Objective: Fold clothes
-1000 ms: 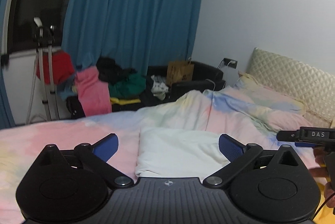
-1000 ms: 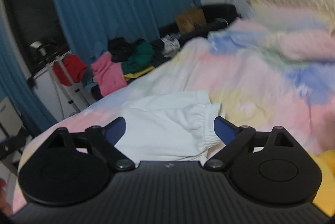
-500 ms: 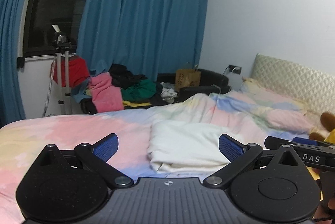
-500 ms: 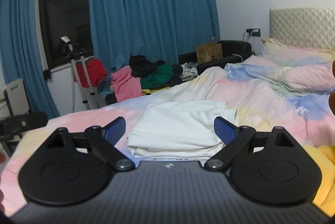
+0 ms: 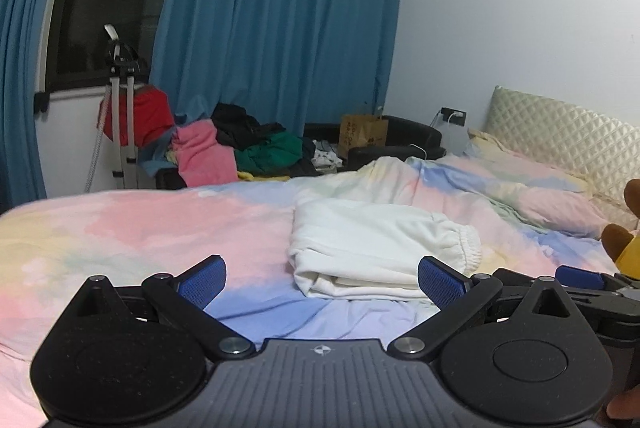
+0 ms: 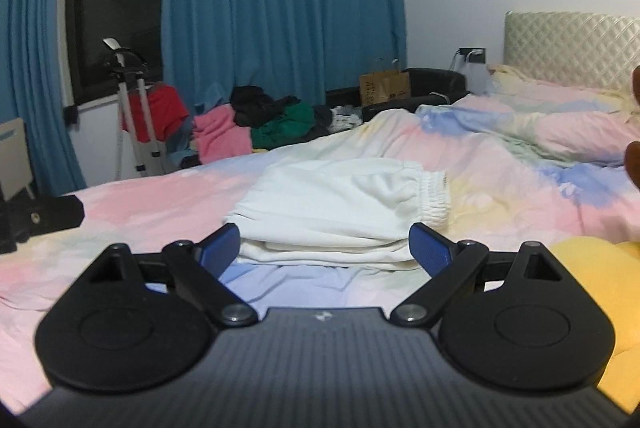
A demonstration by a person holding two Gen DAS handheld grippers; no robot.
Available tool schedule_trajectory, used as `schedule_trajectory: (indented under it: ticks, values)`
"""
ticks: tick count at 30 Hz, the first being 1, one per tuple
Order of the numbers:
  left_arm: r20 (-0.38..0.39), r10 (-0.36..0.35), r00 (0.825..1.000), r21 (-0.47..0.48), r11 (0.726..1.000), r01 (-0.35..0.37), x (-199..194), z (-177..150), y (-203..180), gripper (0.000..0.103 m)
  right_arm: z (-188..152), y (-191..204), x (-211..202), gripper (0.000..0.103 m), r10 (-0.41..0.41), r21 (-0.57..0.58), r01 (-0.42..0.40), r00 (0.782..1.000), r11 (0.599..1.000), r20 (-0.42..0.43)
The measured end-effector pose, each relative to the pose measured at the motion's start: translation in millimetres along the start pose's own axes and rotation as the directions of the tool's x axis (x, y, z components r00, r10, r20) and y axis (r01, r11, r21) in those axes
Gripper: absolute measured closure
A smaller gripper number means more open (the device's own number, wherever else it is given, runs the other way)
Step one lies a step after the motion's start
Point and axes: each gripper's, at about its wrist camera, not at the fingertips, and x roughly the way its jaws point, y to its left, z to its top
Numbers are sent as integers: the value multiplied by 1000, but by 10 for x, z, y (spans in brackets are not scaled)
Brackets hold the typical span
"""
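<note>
A white garment lies folded in a neat stack on the pastel bedspread, its elastic waistband to the right. It also shows in the right wrist view. My left gripper is open and empty, held a short way in front of the stack. My right gripper is open and empty, close to the stack's near edge. The right gripper's tip also shows at the right of the left wrist view.
A pile of coloured clothes lies beyond the bed under blue curtains. A stand with a red cloth is at the left. A yellow and brown plush toy lies at the right. The headboard and pillows are at the far right.
Both grippers have drawn back from the white garment and levelled out, so more of the room shows. The folded stack lies still on the bed.
</note>
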Motion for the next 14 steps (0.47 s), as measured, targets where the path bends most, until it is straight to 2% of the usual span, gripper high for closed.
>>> schedule_trajectory:
  ticks: [4, 14]
  values:
    - [-22, -2, 1000, 8, 1000, 2, 84, -50, -4, 0, -60, 42, -10, 10, -38, -10, 38, 999, 999, 6]
    - [-42, 16, 999, 11, 1000, -16, 99, -85, 5, 0, -77, 61, 51, 10, -64, -15, 63, 998, 998, -18]
